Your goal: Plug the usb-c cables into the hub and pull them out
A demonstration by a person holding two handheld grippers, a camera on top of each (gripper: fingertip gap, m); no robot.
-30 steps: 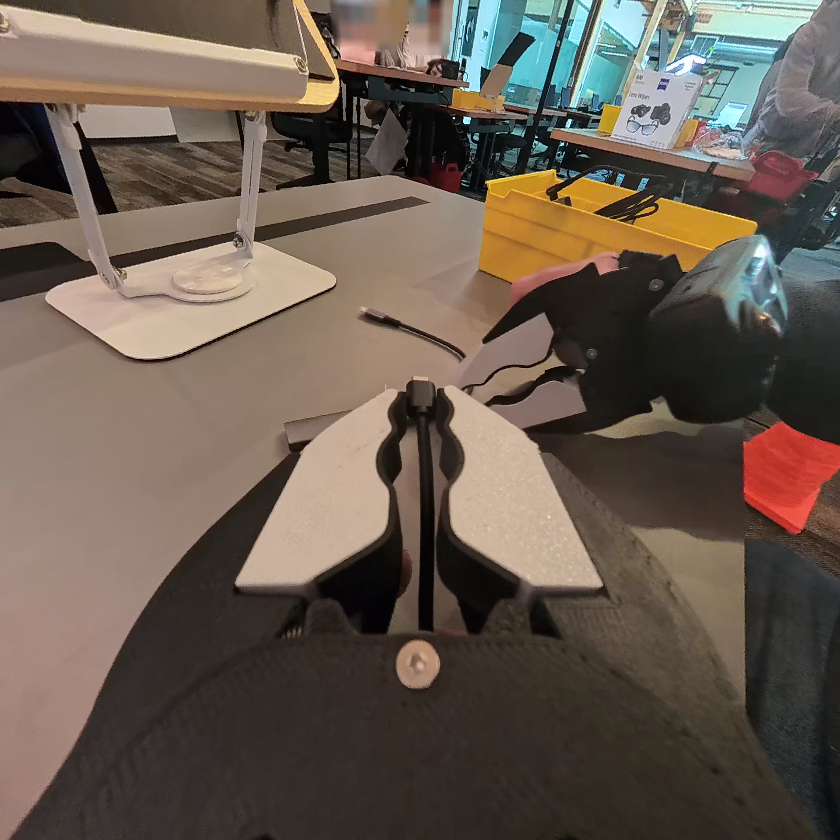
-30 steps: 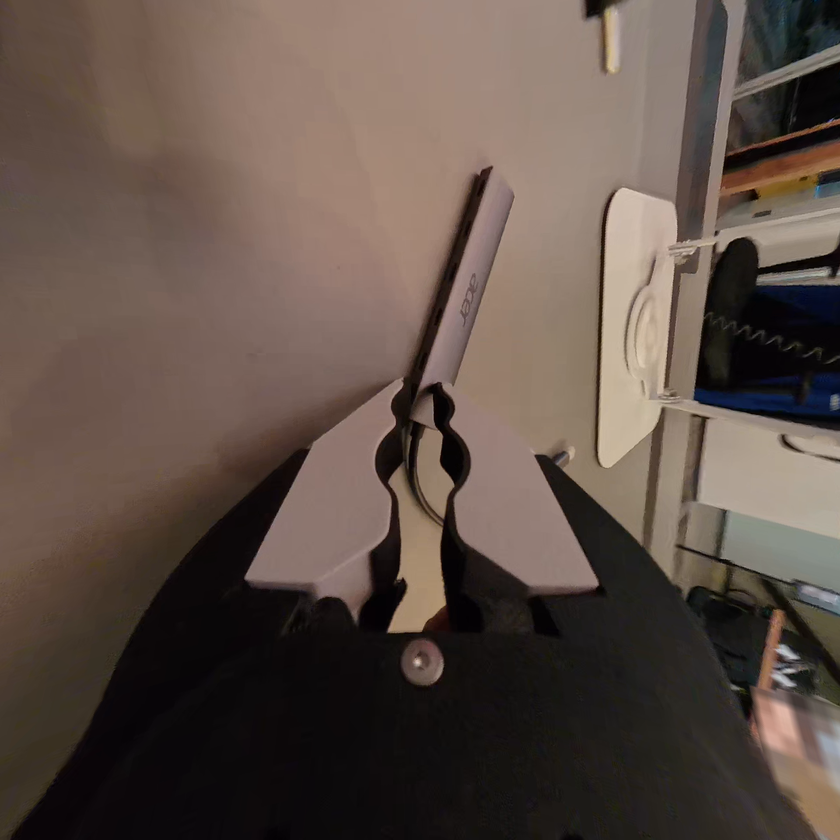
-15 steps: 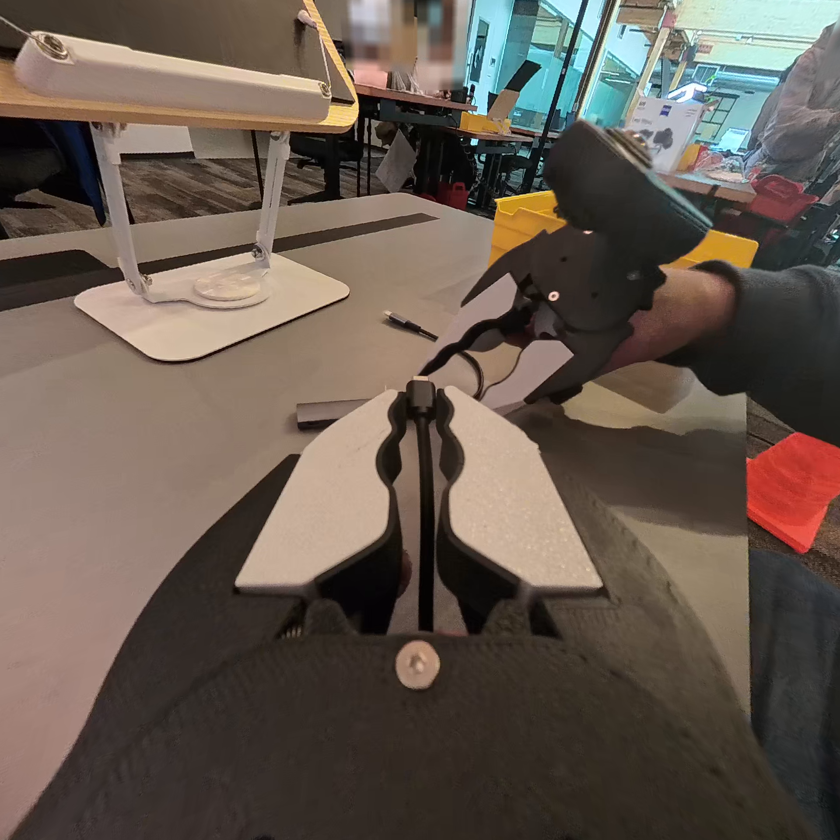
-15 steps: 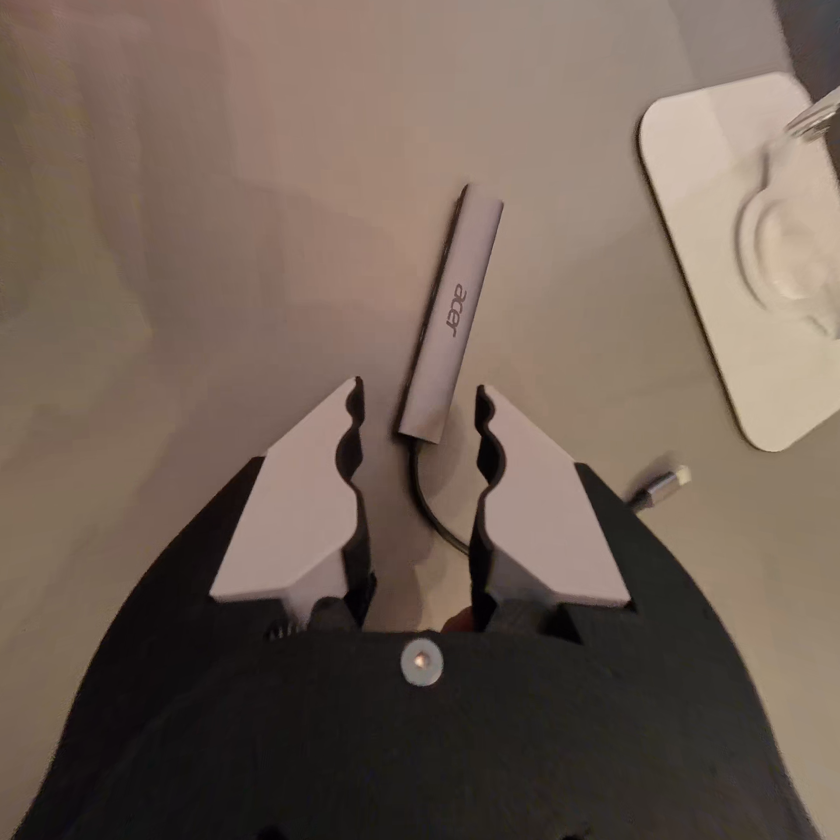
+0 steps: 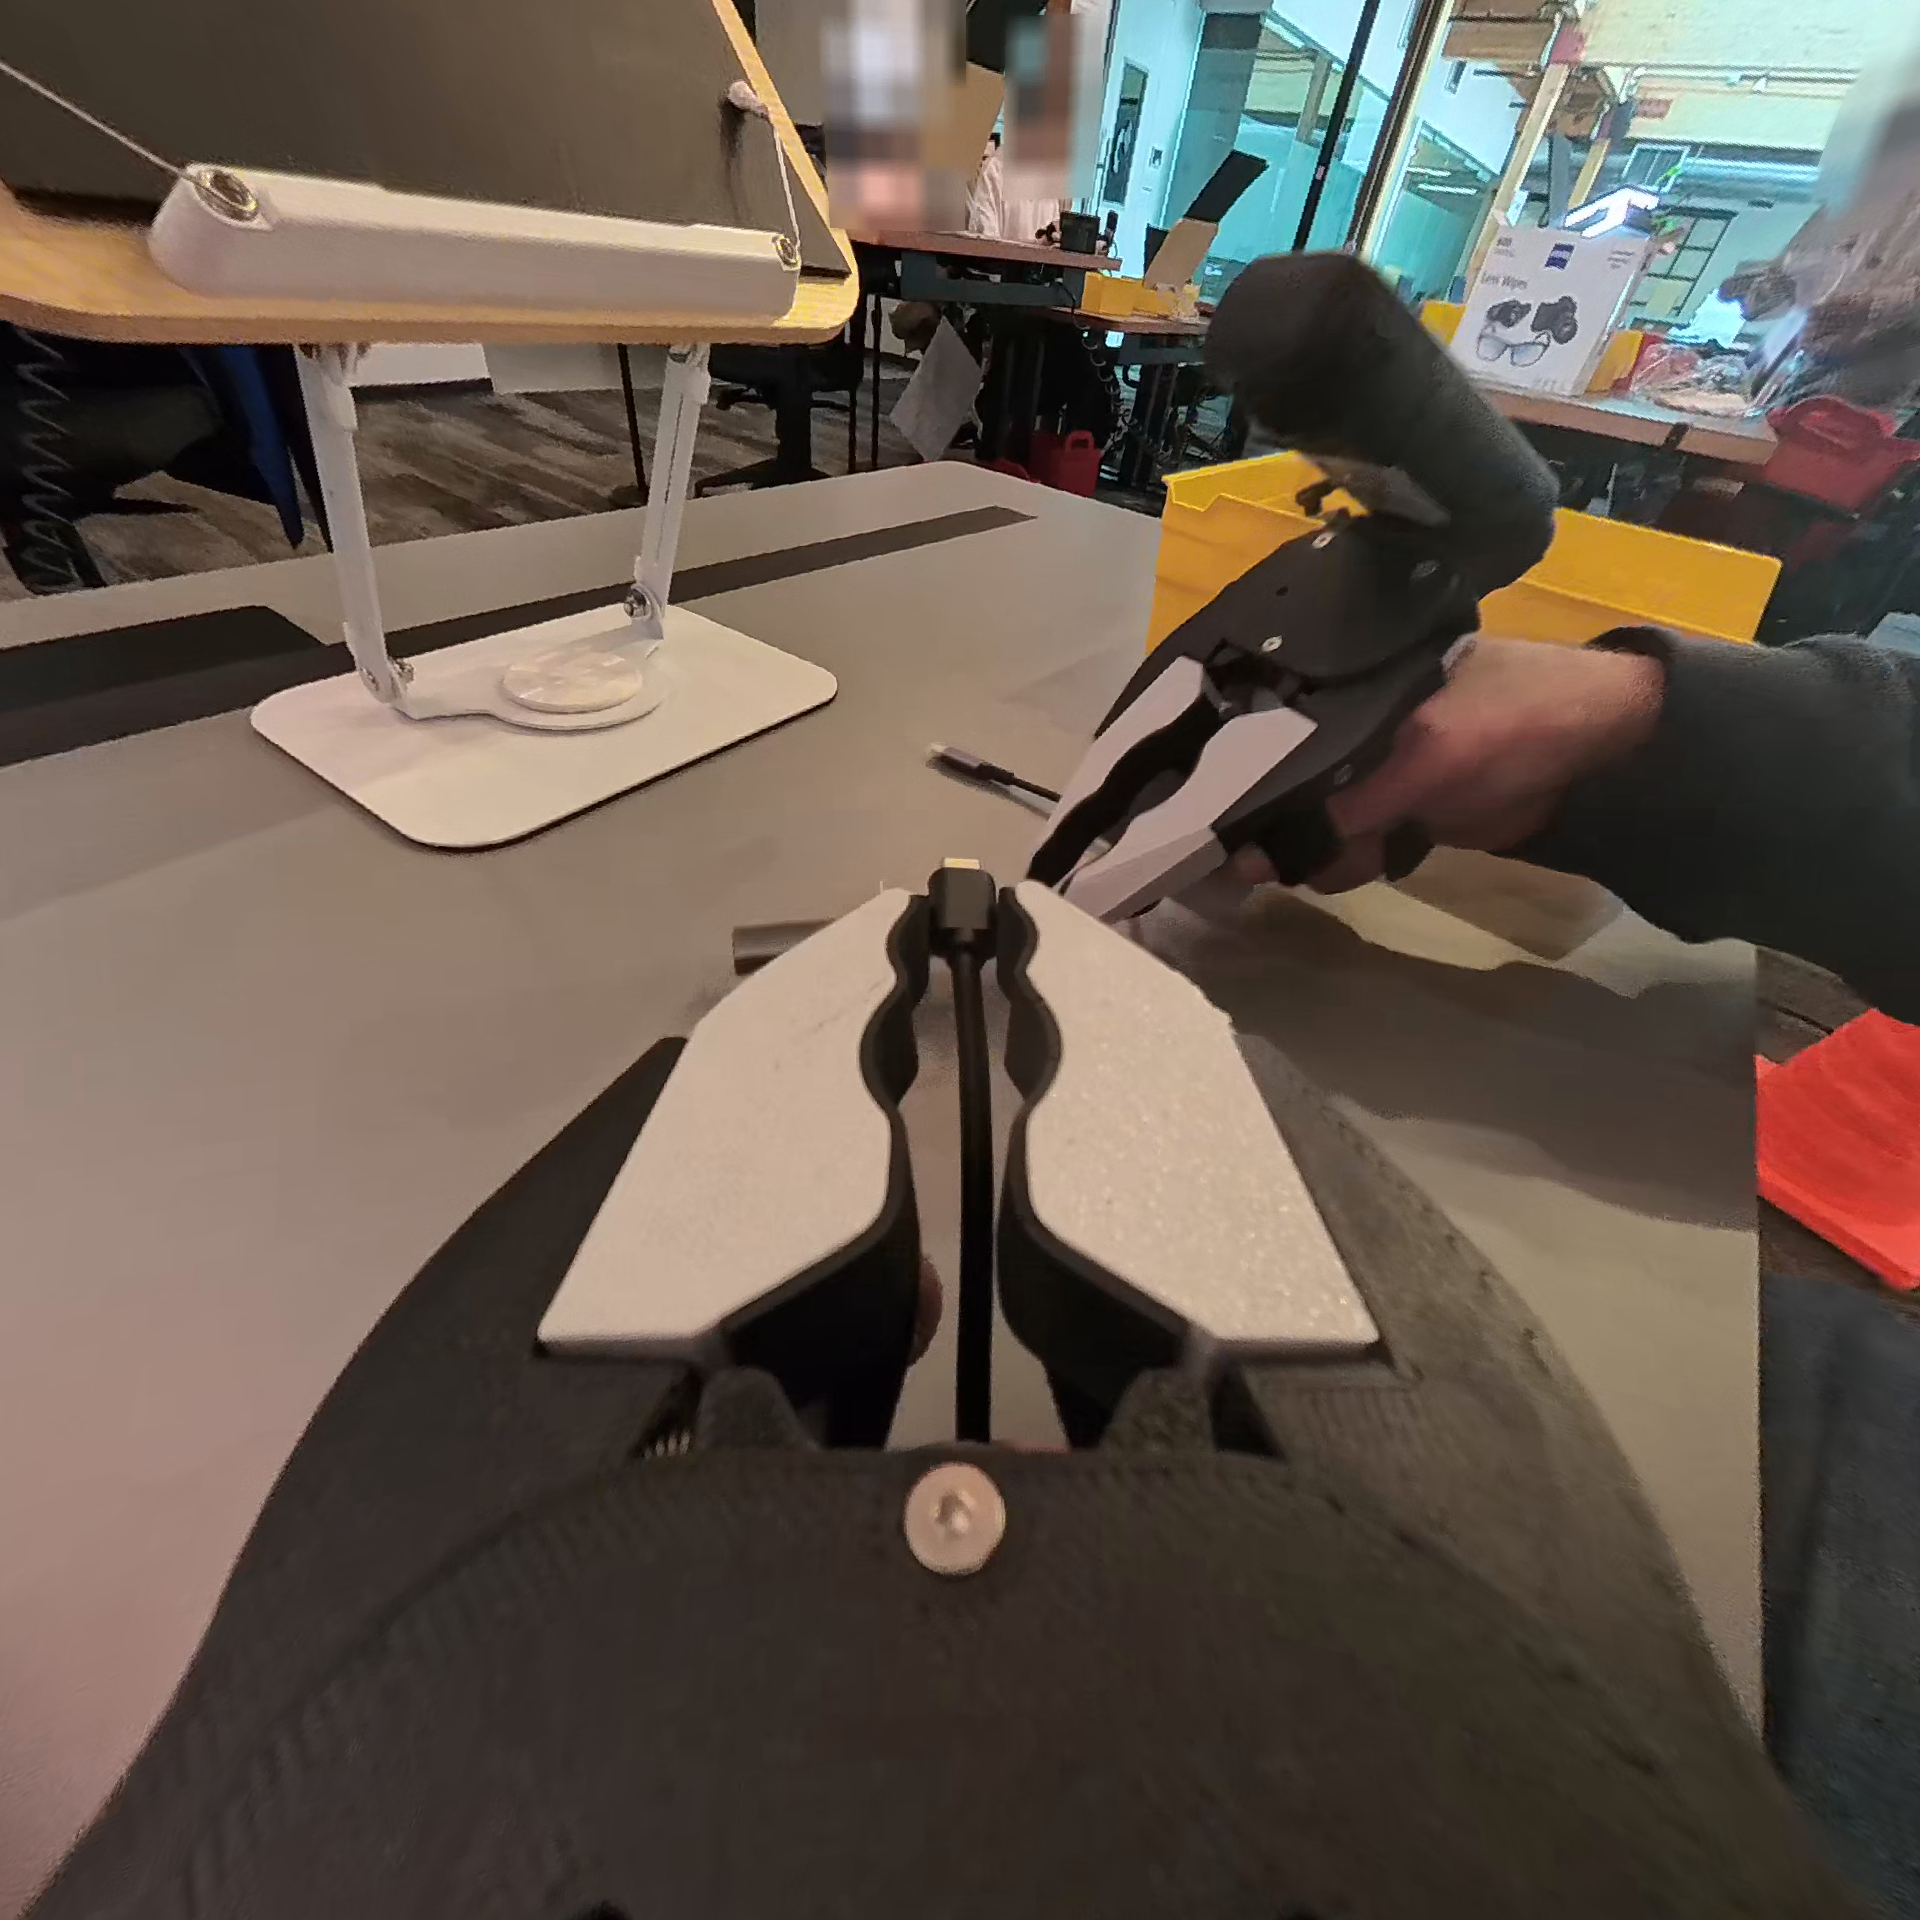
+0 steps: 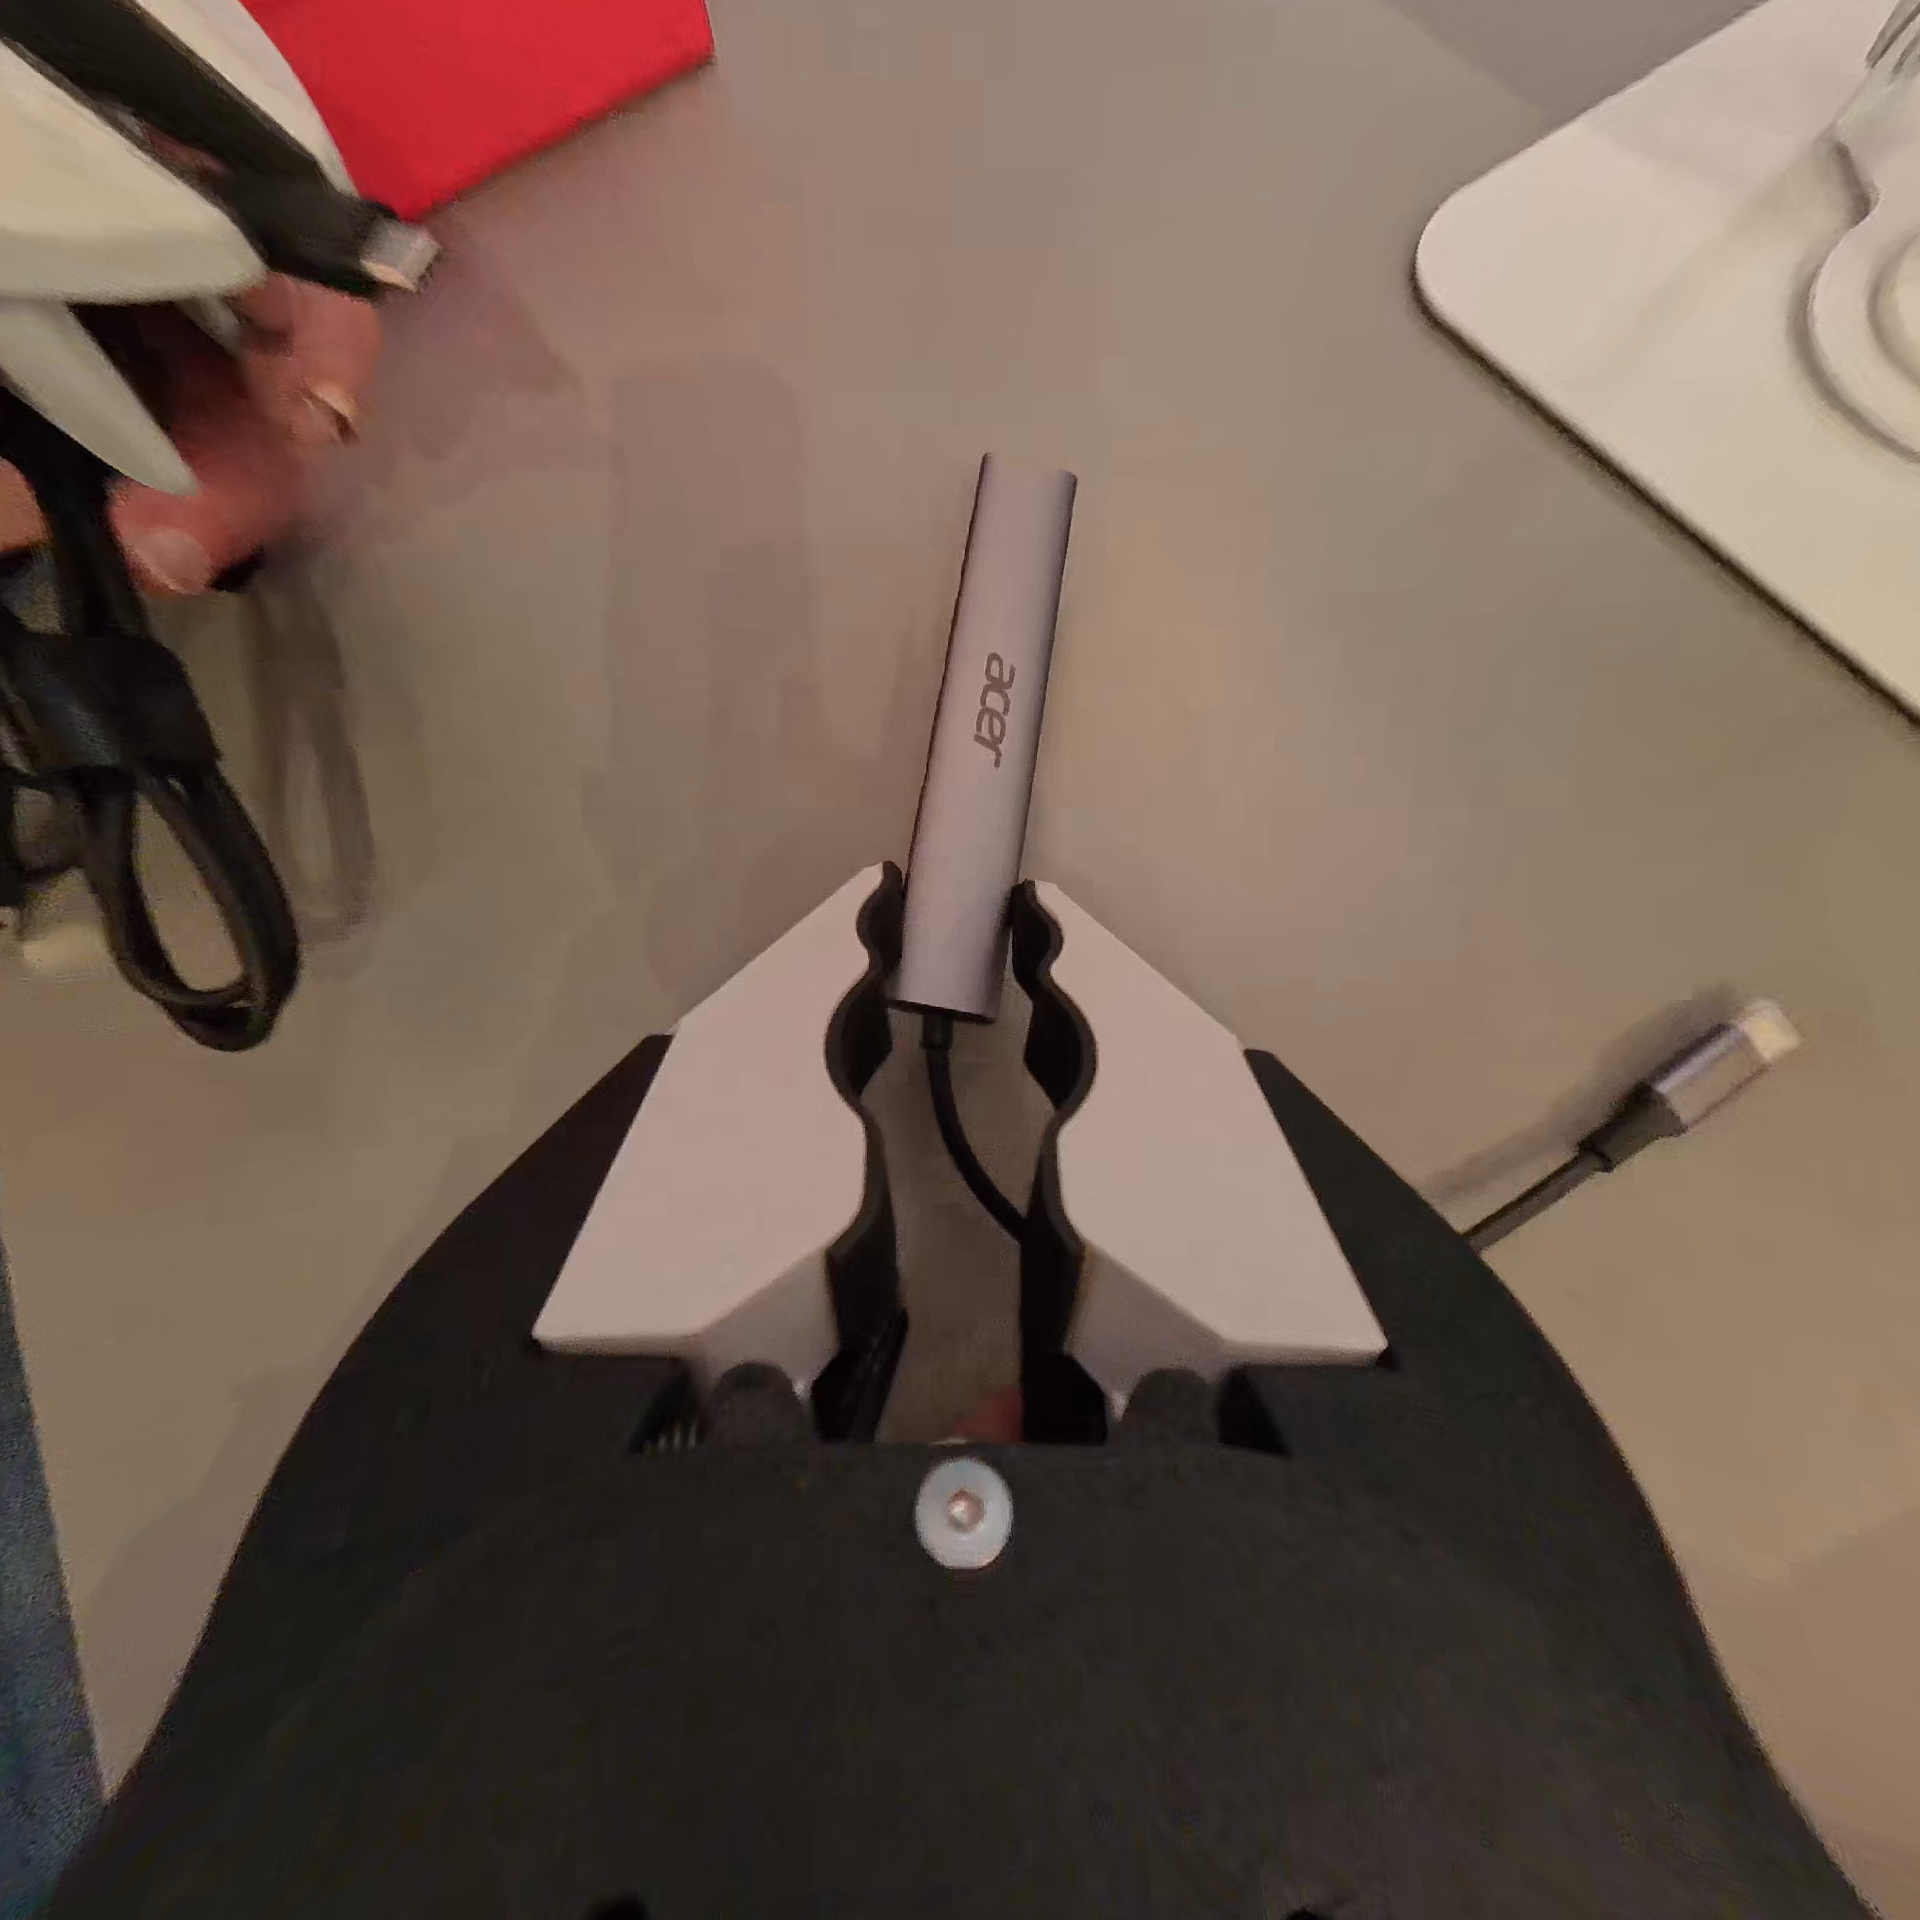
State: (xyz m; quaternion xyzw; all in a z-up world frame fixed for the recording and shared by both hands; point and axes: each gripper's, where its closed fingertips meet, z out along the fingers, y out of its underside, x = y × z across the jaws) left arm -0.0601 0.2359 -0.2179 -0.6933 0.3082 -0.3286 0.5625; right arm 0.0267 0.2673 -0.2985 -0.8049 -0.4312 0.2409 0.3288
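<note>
My left gripper (image 5: 961,899) is shut on the black USB-C cable (image 5: 971,1091). Its plug (image 5: 962,914) sticks out past the fingertips, just above the table. It also shows in the right wrist view (image 6: 400,255), at the upper left. The grey hub (image 6: 992,727) lies flat on the grey table (image 6: 1351,727). My right gripper (image 6: 954,909) is shut on the hub's near end, with a pad on each side. In the left wrist view the right gripper (image 5: 1070,878) tilts down to the table, and only the hub's dark far end (image 5: 774,940) shows.
The hub's own cable ends in a grey plug (image 6: 1714,1060) lying on the table, also in the left wrist view (image 5: 977,767). A white stand base (image 5: 540,727) is at the far left, a yellow bin (image 5: 1226,551) behind, and a red object (image 5: 1839,1164) at the right edge. There is about 12 centimeters between the tips of the two grippers. The white stand base (image 5: 540,727) is about 25 centimeters from my right fingertips. Look for it in the right wrist view (image 6: 1827,298) too.
My right gripper let go of the hub, which it held on edge. It opened wide as the hub lay flat, then closed on its near end. My left gripper kept its plug.
</note>
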